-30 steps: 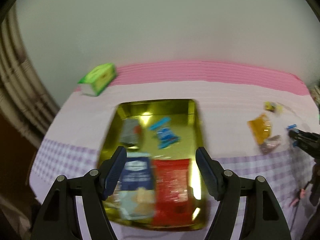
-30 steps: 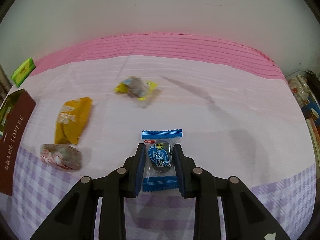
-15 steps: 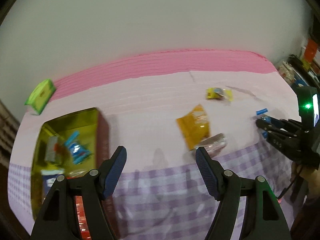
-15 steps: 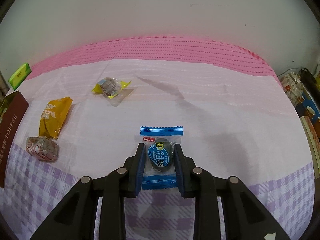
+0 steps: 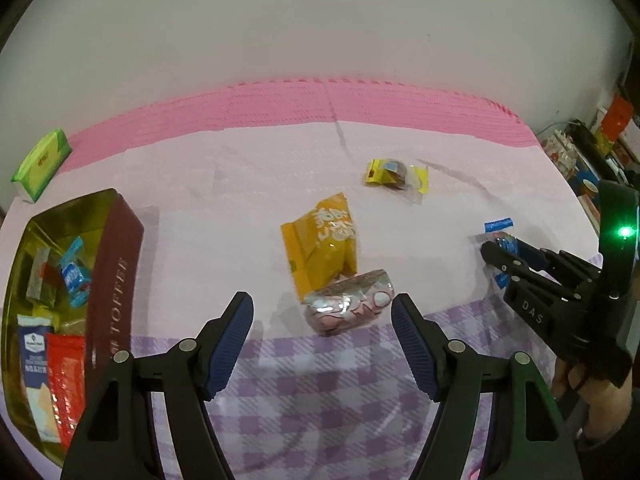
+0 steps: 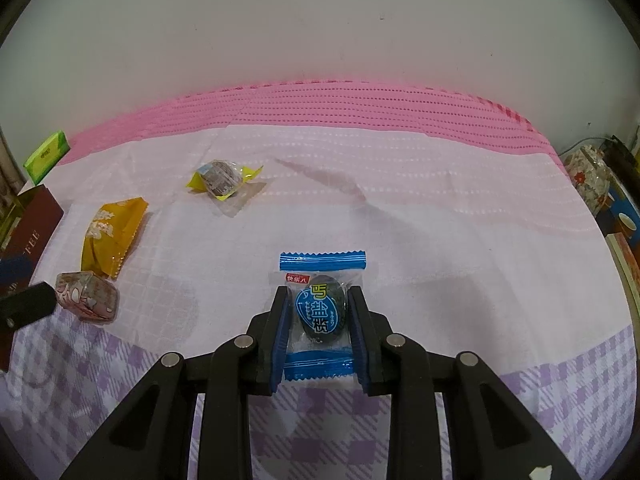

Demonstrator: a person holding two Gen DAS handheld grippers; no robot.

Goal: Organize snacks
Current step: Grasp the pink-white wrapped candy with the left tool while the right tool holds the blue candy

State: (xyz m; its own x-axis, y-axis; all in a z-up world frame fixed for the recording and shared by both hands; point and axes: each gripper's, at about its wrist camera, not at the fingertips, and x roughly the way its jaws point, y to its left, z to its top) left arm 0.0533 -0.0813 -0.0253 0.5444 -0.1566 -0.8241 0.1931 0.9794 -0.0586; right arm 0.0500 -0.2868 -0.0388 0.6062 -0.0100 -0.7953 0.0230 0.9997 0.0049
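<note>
My right gripper (image 6: 318,316) is shut on a blue-and-clear wrapped candy (image 6: 320,312) just above the tablecloth; it also shows in the left wrist view (image 5: 505,250). My left gripper (image 5: 322,336) is open and empty, its jaws on either side of a pink-and-silver wrapped snack (image 5: 348,306) that lies just ahead. An orange packet (image 5: 322,240) lies behind that snack, and a yellow wrapped sweet (image 5: 394,174) lies farther back. The gold toffee tin (image 5: 116,248) at the left holds several snacks.
A green box (image 5: 40,164) lies at the far left by the pink cloth edge. Cluttered shelves (image 5: 592,160) stand off the table's right end. The wall runs close behind the table.
My left gripper swung right from over the tin to the pink-and-silver snack. My right gripper stayed shut on the blue candy and shifted slightly.
</note>
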